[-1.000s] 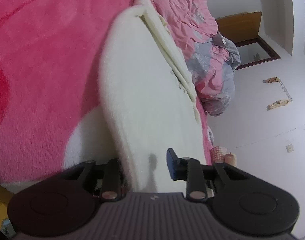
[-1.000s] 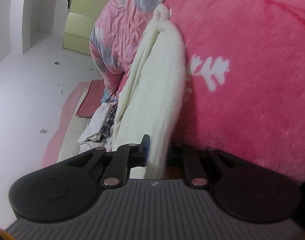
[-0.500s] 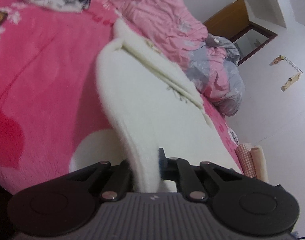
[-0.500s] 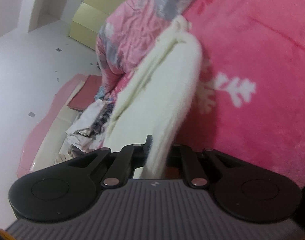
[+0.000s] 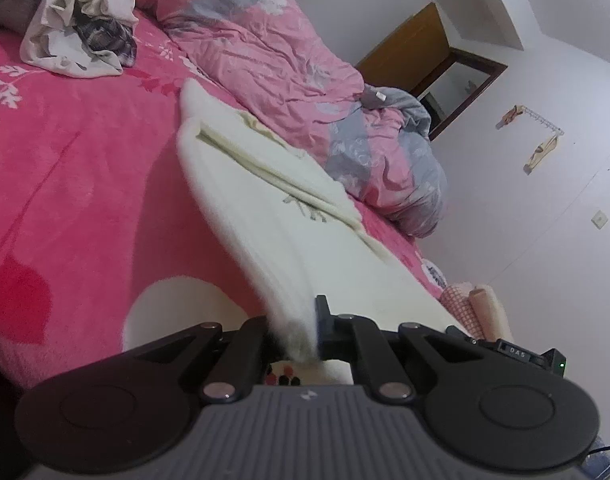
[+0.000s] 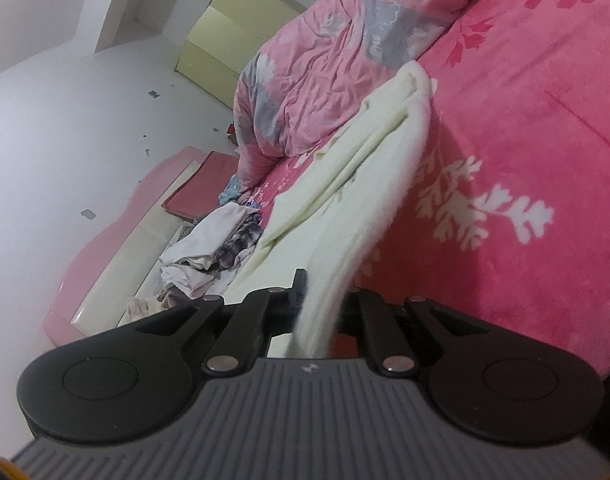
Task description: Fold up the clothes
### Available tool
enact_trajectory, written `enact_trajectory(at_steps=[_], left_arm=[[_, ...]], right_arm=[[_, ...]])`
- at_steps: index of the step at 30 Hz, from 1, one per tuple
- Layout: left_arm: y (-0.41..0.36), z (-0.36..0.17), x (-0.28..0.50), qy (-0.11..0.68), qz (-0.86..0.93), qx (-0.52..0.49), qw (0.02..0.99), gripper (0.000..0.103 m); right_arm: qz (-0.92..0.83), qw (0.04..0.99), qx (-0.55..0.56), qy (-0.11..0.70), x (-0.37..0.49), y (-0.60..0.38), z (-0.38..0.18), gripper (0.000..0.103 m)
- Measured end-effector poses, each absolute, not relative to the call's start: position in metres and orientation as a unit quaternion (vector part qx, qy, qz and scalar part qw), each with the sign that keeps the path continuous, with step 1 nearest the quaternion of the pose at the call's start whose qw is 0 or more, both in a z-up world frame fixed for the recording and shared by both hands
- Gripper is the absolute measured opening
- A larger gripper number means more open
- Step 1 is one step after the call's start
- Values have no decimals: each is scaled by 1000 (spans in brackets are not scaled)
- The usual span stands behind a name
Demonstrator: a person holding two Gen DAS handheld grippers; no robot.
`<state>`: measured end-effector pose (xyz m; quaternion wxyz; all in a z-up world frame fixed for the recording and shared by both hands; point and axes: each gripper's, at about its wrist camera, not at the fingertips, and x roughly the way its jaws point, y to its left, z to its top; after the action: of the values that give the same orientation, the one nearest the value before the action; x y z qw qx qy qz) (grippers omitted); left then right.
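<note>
Left gripper (image 5: 295, 330) and right gripper (image 6: 321, 304) clamp cream garment (image 5: 273, 208).

Cream fleece garment (image 5: 273, 216) on hot-pink blanket (image 5: 85, 184) with white leaf print

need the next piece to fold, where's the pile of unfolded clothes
In the left wrist view the pile of unfolded clothes sits top left on the pink blanket, beside the crumpled pink duvet, beyond the cream garment.
</note>
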<state>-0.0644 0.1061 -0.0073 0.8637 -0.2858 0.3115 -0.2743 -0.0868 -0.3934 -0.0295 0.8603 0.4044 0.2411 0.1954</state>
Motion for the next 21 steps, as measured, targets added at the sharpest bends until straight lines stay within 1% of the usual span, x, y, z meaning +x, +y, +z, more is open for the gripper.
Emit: enact_trajectory(at_steps=[4, 7, 8, 13, 15, 17, 18, 20, 21], left_arm=[[116, -1, -82, 292, -286, -295, 864, 4], [122, 6, -98, 279, -290, -283, 871, 3], [125, 3, -99, 282, -290, -288, 868, 0], [141, -12, -101, 301, -289, -323, 849, 1], [147, -18, -100, 310, -281, -329, 846, 7], [153, -24, -99, 316, -269, -335, 846, 27], [155, -26, -97, 317, -259, -333, 849, 32], [157, -30, -93, 320, -239, -326, 857, 49], [155, -32, -88, 326, -232, -319, 859, 52]], right_arm=[[200, 862, 398, 242, -99, -389, -22, 3], [209, 863, 390, 241, -109, -384, -16, 3], [212, 865, 386, 242, -112, -381, -14, 3], [212, 860, 395, 244, -113, -380, -21, 3], [210, 857, 401, 246, -110, -382, -25, 3], [210, 854, 406, 250, -108, -384, -28, 3], [210, 852, 409, 252, -108, -386, -30, 3], [207, 848, 414, 256, -106, -389, -33, 3], [206, 847, 415, 260, -105, -390, -35, 3]])
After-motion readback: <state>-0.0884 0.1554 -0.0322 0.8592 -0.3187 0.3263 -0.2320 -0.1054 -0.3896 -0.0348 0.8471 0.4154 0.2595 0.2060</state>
